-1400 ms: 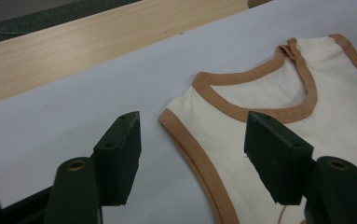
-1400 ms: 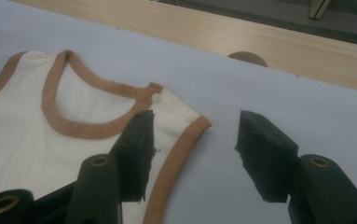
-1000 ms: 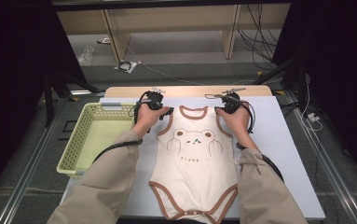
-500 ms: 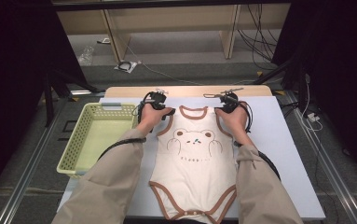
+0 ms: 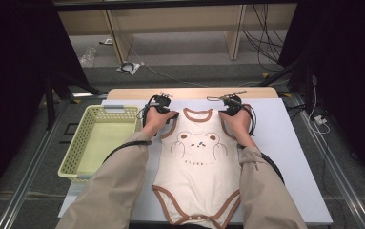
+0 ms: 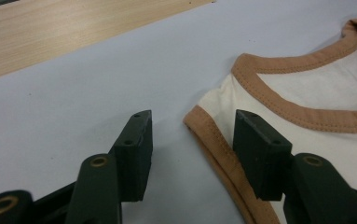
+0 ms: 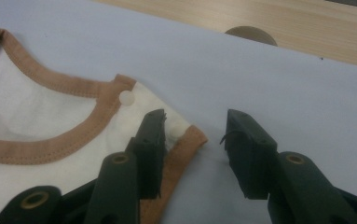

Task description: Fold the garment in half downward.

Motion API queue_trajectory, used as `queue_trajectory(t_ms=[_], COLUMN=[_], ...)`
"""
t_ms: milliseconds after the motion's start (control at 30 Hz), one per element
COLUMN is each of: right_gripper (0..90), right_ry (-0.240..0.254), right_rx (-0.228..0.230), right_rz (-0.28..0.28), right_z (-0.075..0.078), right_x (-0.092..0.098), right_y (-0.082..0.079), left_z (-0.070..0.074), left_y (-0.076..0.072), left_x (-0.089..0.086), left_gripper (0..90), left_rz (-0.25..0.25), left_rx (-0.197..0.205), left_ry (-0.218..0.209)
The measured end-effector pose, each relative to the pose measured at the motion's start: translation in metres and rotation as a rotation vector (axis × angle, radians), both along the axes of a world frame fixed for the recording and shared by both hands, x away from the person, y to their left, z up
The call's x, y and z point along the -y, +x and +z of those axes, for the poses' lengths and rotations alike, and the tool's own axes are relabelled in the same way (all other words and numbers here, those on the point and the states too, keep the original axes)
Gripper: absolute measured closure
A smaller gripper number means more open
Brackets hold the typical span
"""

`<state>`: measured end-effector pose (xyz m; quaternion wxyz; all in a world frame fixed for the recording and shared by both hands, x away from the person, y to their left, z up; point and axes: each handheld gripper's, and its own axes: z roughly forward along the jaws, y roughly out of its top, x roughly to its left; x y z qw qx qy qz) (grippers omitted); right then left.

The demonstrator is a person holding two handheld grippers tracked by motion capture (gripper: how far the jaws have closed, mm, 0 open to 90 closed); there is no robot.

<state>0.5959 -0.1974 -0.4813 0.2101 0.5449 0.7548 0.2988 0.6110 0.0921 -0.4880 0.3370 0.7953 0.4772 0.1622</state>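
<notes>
A cream baby bodysuit (image 5: 197,167) with brown trim and a bear print lies flat on the pale mat (image 5: 285,157), neck away from the person. My left gripper (image 5: 163,106) is at its left shoulder. In the left gripper view the jaws (image 6: 192,123) straddle the brown shoulder edge (image 6: 213,140) with a gap on both sides. My right gripper (image 5: 231,104) is at the other shoulder. Its jaws (image 7: 195,122) stand around the trimmed corner (image 7: 190,137), near a white snap (image 7: 126,98). Both pairs of jaws have just been closing, with fabric between them but not pinched.
A yellow-green mesh basket (image 5: 73,143) stands at the mat's left edge, beside the left forearm. A strip of bare wooden tabletop (image 5: 194,93) runs behind the mat. Cables trail from both grippers along the forearms. The floor beyond holds cables and bench legs.
</notes>
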Motion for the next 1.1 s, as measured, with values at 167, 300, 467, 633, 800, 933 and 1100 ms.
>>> queue_trajectory(t_ms=[167, 300, 467, 633, 800, 933, 1100], right_gripper=[63.2, 71.9, 78.0, 80.6, 82.8, 83.2, 83.6], right_ry=[0.006, 0.037, 0.039, 0.067, 0.043, 0.041, 0.04], right_rx=[0.0, -0.002, -0.008, -0.022, -0.032, -0.027, -0.01], right_rz=[-0.002, 0.011, 0.008, -0.004, -0.009, -0.015, -0.024], right_z=[-0.003, -0.004, -0.004, -0.004, -0.002, -0.002, -0.002], right_x=[-0.001, -0.001, -0.004, -0.002, -0.007, -0.008, -0.009], right_y=[0.001, 0.0, -0.001, -0.001, -0.001, -0.001, -0.003], left_z=[0.0, 0.0, 0.0, 0.001, 0.002, 0.002, 0.001], left_y=[0.0, -0.001, -0.002, -0.004, -0.004, -0.004, -0.005], left_x=[0.002, 0.004, 0.009, 0.012, 0.015, 0.017, 0.014], left_gripper=[50.2, 55.0, 63.1, 72.4, 82.8, 85.9, 86.6], left_rz=[-0.017, -0.031, -0.037, -0.037, -0.027, -0.008, 0.015], left_rx=[0.013, 0.019, 0.021, 0.015, -0.001, -0.004, -0.004], left_ry=[0.015, 0.022, 0.027, 0.028, 0.014, 0.008, -0.027])
